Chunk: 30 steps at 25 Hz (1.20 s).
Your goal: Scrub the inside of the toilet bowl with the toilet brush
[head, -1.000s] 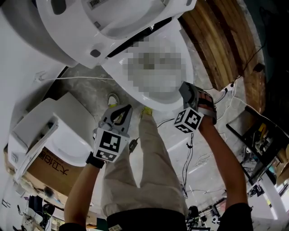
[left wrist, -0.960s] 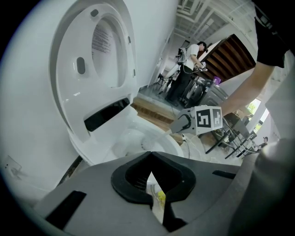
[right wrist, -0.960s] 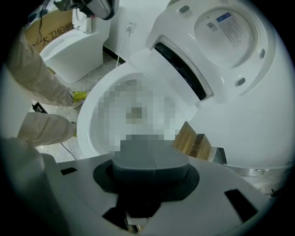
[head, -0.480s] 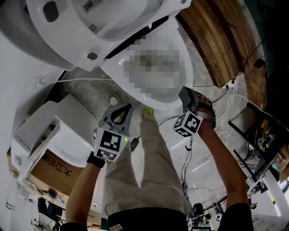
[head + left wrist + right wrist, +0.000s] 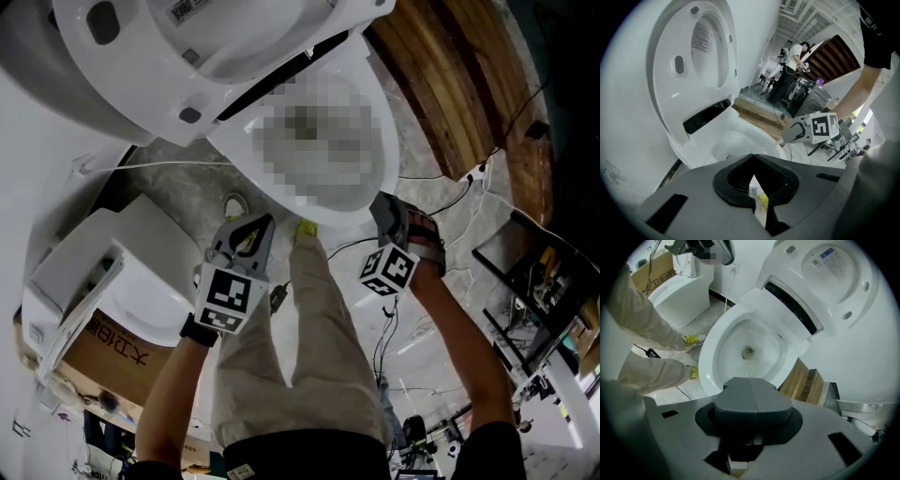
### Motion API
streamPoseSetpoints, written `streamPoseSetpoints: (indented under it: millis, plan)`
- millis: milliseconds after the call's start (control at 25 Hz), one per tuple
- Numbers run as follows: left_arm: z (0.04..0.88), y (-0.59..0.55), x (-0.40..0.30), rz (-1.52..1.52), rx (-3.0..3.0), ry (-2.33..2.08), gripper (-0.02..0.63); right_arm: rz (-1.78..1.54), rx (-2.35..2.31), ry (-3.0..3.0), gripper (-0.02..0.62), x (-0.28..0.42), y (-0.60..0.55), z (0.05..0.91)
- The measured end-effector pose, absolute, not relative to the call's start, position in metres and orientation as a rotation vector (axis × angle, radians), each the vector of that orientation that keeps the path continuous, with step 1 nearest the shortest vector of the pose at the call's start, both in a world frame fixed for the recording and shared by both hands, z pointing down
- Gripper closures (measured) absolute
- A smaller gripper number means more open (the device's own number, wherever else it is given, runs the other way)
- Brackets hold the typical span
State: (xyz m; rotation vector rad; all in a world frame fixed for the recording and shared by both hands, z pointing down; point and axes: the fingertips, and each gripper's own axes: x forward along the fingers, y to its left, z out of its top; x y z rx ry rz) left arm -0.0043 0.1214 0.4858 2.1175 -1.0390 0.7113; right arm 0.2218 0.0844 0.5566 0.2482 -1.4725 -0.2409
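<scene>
The white toilet stands with its lid (image 5: 234,37) and seat raised, and its bowl (image 5: 386,141) is open in front of me. In the right gripper view the bowl (image 5: 747,352) shows a little water at the drain. My left gripper (image 5: 258,223) hovers near the bowl's front left rim, shut with nothing between the jaws. My right gripper (image 5: 380,202) hangs by the front right rim, also shut and holding nothing. In the gripper views the left gripper (image 5: 752,159) and the right gripper (image 5: 750,380) each show jaws meeting. No toilet brush shows in any view.
My legs in beige trousers (image 5: 300,356) and yellow shoes (image 5: 305,230) stand before the bowl. A second white toilet (image 5: 122,272) on a cardboard box (image 5: 103,347) is at the left. Cables (image 5: 394,309) cross the floor; a wooden panel (image 5: 469,84) and black rack (image 5: 534,291) are at the right.
My right gripper has drawn back a little from the bowl's rim, toward me. The left gripper has hardly moved. Both stay shut.
</scene>
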Motion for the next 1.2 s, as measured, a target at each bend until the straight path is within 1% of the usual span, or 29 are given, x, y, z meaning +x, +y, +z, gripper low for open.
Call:
streamPoseSetpoints:
  millis: [760, 1200]
  plan:
    - [0.487, 0.124, 0.002, 0.656, 2.123, -1.031, 0.589, -0.112, 0.196, -1.521, 0.437, 0.206, 0.122, 0.559]
    - [0.490, 0.126, -0.014, 0.629, 2.100, -1.082, 0.589, -0.008, 0.232, -1.564, 0.437, 0.174, 0.130, 0.564]
